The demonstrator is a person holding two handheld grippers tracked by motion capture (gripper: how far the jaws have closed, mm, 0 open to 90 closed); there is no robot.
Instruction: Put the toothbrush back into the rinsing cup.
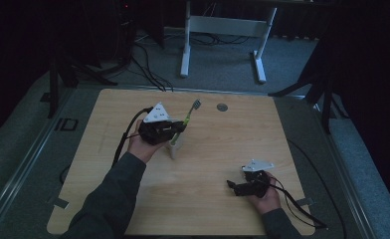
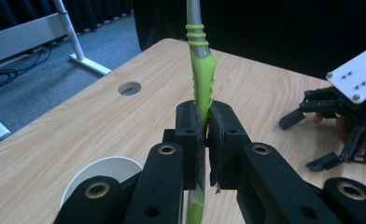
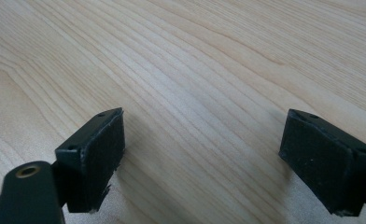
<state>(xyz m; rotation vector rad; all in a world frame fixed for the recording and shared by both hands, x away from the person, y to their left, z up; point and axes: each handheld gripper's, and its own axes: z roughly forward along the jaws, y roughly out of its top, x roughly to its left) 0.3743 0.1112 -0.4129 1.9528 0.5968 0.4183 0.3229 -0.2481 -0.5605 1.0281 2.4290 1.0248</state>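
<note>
Item: left gripper (image 1: 175, 128), sitting near the middle of the wooden table (image 1: 223, 149), jaws pinching shut on the green handle of a toothbrush (image 1: 189, 115). In the left gripper view, pads (image 2: 189, 135) pressing the handle from both sides, toothbrush (image 2: 200, 70) rising upright past them, grey neck running out of the top of the frame.

Item: toothbrush, standing tilted in the high view, bristle head uppermost; lower end appearing to be dipping toward a white cup (image 1: 174, 145) just below the gripper, though the dim light is leaving contact unclear. Cup rim (image 2: 102, 170) showing low left beside the jaws.

Item: right gripper (image 1: 243, 185), resting low near the table's near right edge, well apart from the cup. Jaws standing wide open, holding nothing; bare wood grain (image 3: 209, 70) lying between the pads (image 3: 97, 154).

Item: round hole (image 1: 222, 106) in the tabletop, beyond the toothbrush.
</note>
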